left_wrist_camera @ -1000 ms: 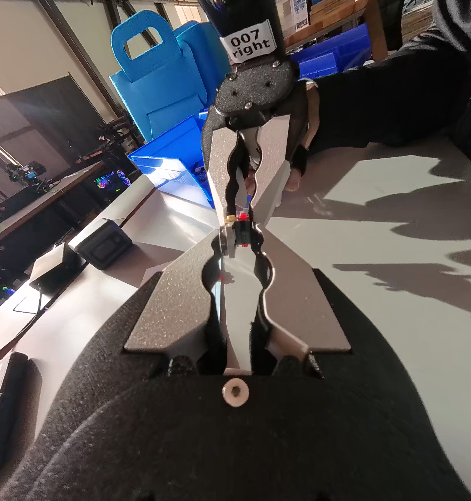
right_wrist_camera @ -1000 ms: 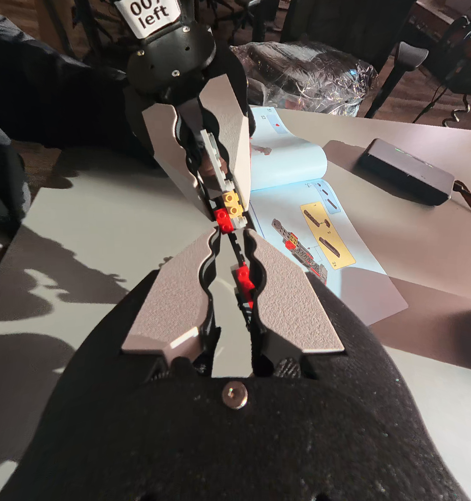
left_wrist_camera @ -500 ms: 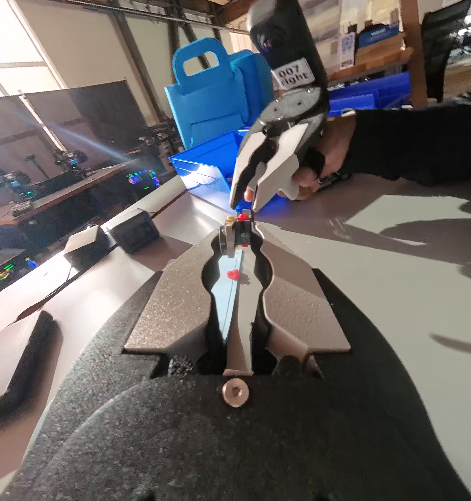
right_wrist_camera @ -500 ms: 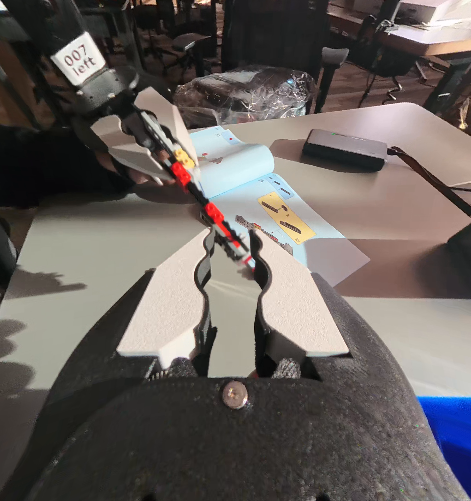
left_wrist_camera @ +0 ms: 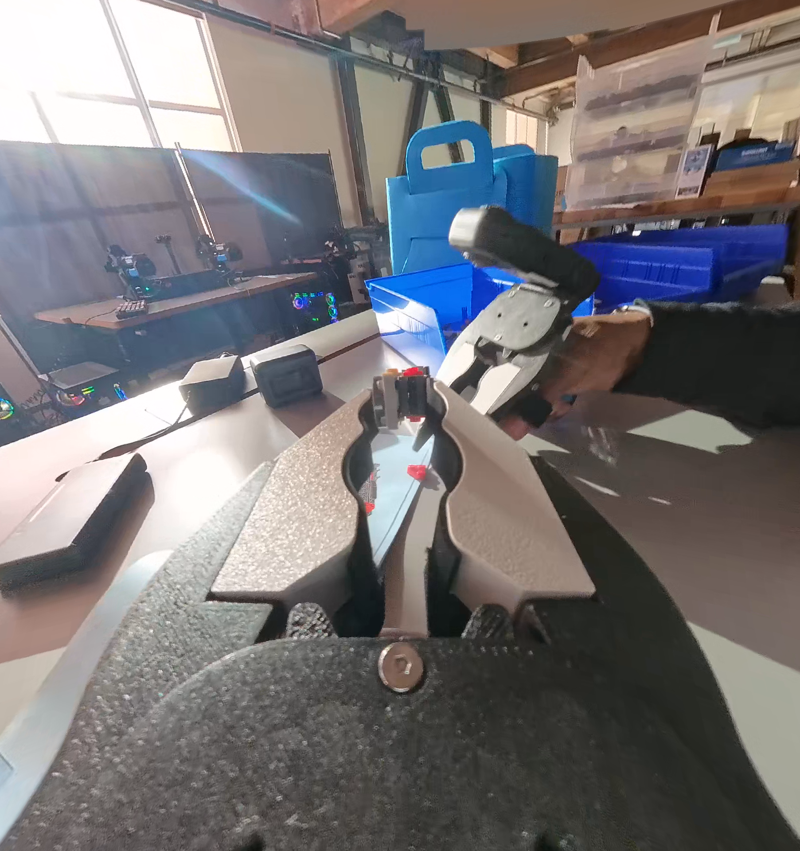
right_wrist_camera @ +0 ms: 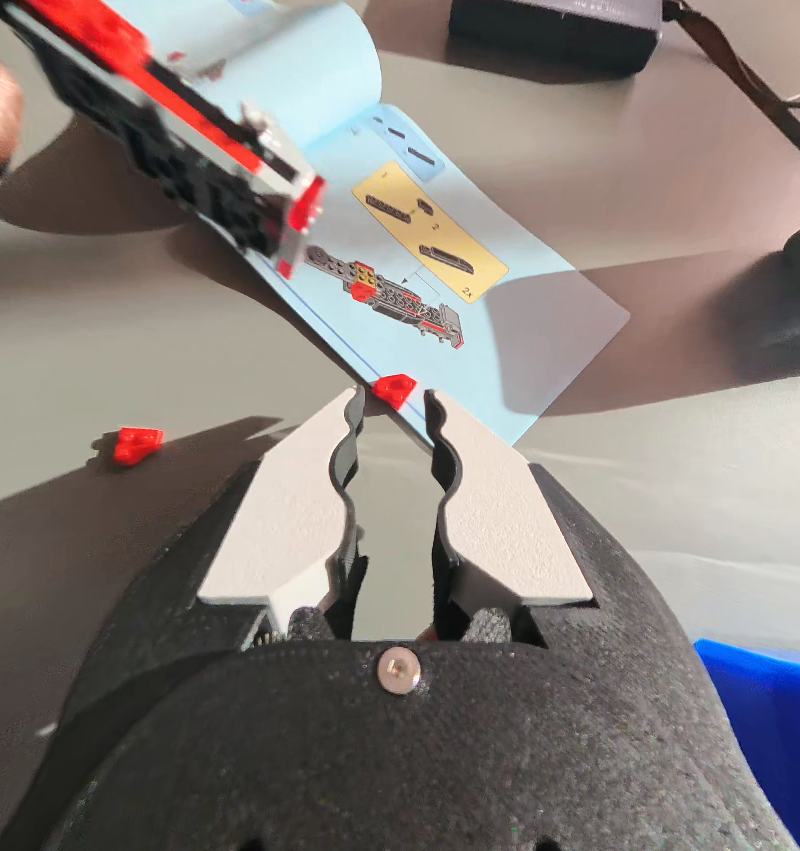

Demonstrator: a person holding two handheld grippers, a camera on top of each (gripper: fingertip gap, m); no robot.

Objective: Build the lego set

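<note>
My left gripper [left_wrist_camera: 402, 398] is shut on a long black, grey and red lego assembly [left_wrist_camera: 400, 391], seen end-on at its fingertips. In the right wrist view the assembly [right_wrist_camera: 195, 152] hangs blurred at the upper left above the table. My right gripper [right_wrist_camera: 392, 400] is open and empty, low over the table; it also shows in the left wrist view [left_wrist_camera: 485, 391]. A small red piece [right_wrist_camera: 393, 389] lies on the edge of the open light-blue instruction booklet [right_wrist_camera: 435, 285], just ahead of its fingertips. A second red piece [right_wrist_camera: 135, 444] lies on the table to the left.
A black power bank [right_wrist_camera: 554, 32] with a strap lies beyond the booklet. A blue bin [left_wrist_camera: 416, 313] and a blue felt bag [left_wrist_camera: 448, 207] stand at the table's far side. Two black boxes [left_wrist_camera: 287, 373] and a flat black device [left_wrist_camera: 66, 511] lie to the left. Spacing between my two grippers at the tips: around 15 cm. The black power bank [right_wrist_camera: 554, 32] sits 25 cm or so from the ends of my right fingers. My left wrist view [left_wrist_camera: 119, 498] looks at it from another angle.
My right gripper has pulled away from the assembly and dropped toward the table, closing in on the red piece by the booklet. My left gripper still holds the assembly.
</note>
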